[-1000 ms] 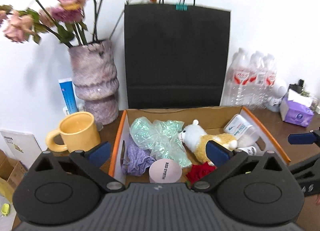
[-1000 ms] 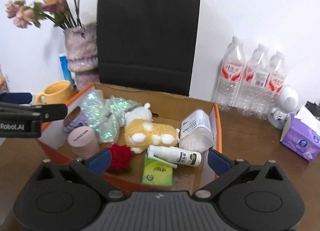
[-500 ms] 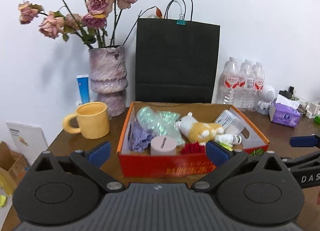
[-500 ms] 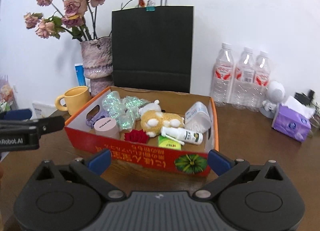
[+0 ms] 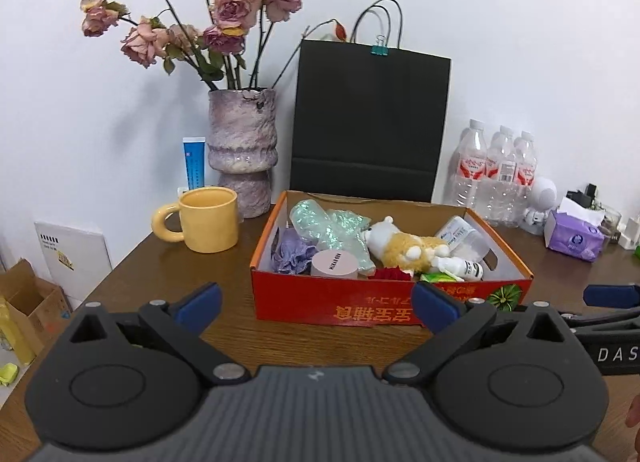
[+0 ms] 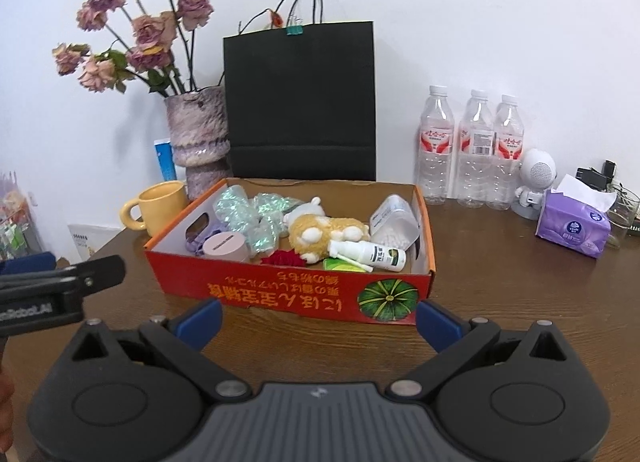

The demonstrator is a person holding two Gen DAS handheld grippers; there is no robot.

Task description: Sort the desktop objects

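Observation:
A red cardboard box (image 5: 372, 308) (image 6: 288, 296) stands on the brown table. It holds a plush toy (image 5: 408, 248) (image 6: 326, 232), a pink round jar (image 5: 334, 264) (image 6: 224, 246), a crinkled iridescent bag (image 5: 332, 225) (image 6: 248, 215), a purple cloth (image 5: 292, 256), a red flower (image 6: 282, 260), a white spray bottle (image 6: 370, 252), a green packet (image 6: 342, 265) and a clear tub of white beads (image 6: 394, 223). My left gripper (image 5: 316, 302) and right gripper (image 6: 318, 320) are both open and empty, held back in front of the box.
A yellow mug (image 5: 202, 219), a vase of dried roses (image 5: 242, 151) and a black paper bag (image 5: 368, 125) stand behind the box. Water bottles (image 6: 472, 149), a small white robot figure (image 6: 534, 183) and a purple tissue pack (image 6: 572, 223) are at the right.
Both grippers have pulled back and away from the box. They were close above its contents; now the box's whole front wall shows. Both stay open and empty.

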